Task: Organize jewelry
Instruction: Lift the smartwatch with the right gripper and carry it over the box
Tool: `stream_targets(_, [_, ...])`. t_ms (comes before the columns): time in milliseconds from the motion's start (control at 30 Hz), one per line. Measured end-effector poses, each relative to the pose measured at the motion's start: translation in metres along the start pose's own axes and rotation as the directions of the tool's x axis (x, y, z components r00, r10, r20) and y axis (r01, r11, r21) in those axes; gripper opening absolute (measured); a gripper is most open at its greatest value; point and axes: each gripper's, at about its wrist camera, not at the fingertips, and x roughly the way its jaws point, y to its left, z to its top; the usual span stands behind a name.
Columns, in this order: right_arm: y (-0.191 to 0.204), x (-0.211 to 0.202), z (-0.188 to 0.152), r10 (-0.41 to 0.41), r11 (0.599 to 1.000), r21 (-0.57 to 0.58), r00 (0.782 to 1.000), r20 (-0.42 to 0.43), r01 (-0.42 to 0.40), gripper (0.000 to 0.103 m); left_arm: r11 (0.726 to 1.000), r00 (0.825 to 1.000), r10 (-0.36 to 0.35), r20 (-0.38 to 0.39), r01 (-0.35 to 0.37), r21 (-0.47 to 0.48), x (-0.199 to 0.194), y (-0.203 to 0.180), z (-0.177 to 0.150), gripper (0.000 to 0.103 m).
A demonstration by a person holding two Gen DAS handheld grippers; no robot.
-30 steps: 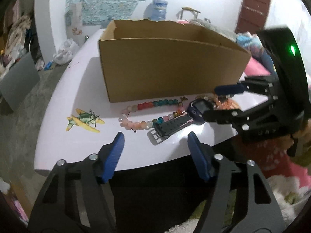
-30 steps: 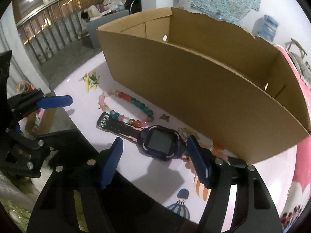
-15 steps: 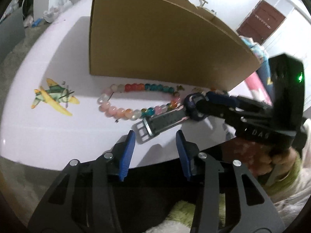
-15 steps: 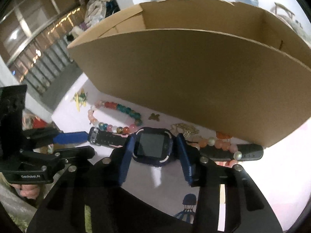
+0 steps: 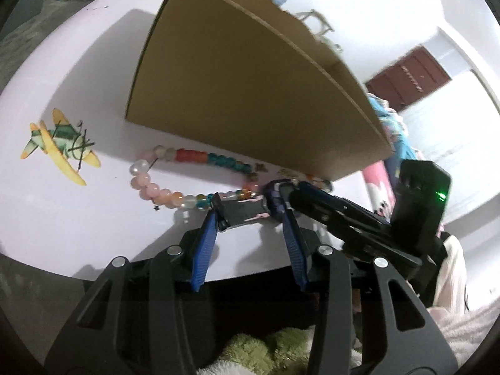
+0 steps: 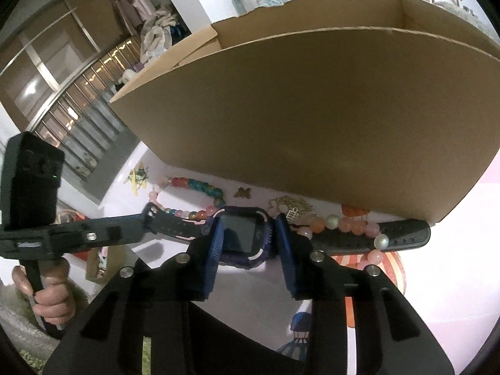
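A dark blue smartwatch [image 6: 243,234] with black straps lies on the white table [image 5: 78,218] in front of a cardboard box [image 6: 312,125]. My right gripper [image 6: 248,229] has its blue pads pressed on both sides of the watch case, and its jaws are still closing. My left gripper [image 5: 249,215] straddles the buckle strap [image 5: 243,214]. Its jaws are closing too, the left pad at the buckle, with a gap still showing. A multicoloured bead bracelet [image 5: 150,184] lies just behind the strap.
A pink bead string [image 6: 347,223], a gold chain [image 6: 290,203] and a small butterfly charm [image 6: 243,192] lie along the foot of the box [image 5: 250,93]. A plane sticker [image 5: 59,143] marks the table's left. A hand [image 6: 53,297] holds the left gripper [image 6: 145,218].
Both grippers moved in and down onto the watch and rolled. Their jaws narrowed from wide apart to close around the case and the strap.
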Motion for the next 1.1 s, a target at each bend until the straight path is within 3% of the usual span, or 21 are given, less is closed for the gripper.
stream_targets(100, [-0.003, -0.002, -0.001, 0.016, 1.0, 0.005, 1.0, 0.008, -0.016, 0.034, 1.0, 1.0, 0.008, 0.014, -0.008, -0.018, -0.001, -0.003, 0.003, 0.019])
stream_targets(233, [-0.004, -0.005, -0.004, 0.023, 1.0, 0.007, 0.999, 0.021, -0.024, 0.034, 0.997, 0.996, 0.078, 0.032, -0.078, -0.011, -0.002, -0.01, 0.008, 0.012])
stream_targets(333, [-0.004, -0.006, -0.006, 0.026, 1.0, -0.002, 0.999, 0.034, -0.026, 0.034, 0.972, 0.973, 0.227, 0.029, -0.228, 0.046, 0.004, -0.023, 0.009, 0.006])
stream_targets(500, [-0.002, -0.013, -0.008, 0.025, 0.999, -0.038, 0.999, 0.031, -0.023, 0.034, 0.939, 0.946, 0.323, 0.031, -0.324, 0.112, 0.01, -0.036, 0.0, 0.005])
stream_targets(633, [0.003, -0.029, -0.009, 0.03, 0.994, -0.103, 0.999, 0.032, -0.026, 0.036, 0.931, 0.944, 0.327, 0.045, -0.33, 0.154, 0.006, -0.044, -0.005, 0.005])
stream_targets(767, [0.012, -0.035, -0.006, -0.011, 0.977, -0.215, 1.0, 0.005, 0.012, 0.044, 0.93, 0.947, 0.316, 0.061, -0.322, 0.177, 0.004, -0.045, -0.007, 0.005])
stream_targets(900, [0.026, -0.032, 0.0, -0.061, 0.939, -0.342, 0.997, -0.038, 0.044, 0.053, 0.936, 0.954, 0.294, 0.065, -0.301, 0.181, 0.002, -0.044, -0.008, 0.004])
stream_targets(1100, [0.044, -0.013, -0.002, -0.133, 0.873, -0.483, 0.986, -0.098, 0.07, 0.055, 0.954, 0.967, 0.245, 0.062, -0.252, 0.164, -0.005, -0.032, -0.018, 0.003])
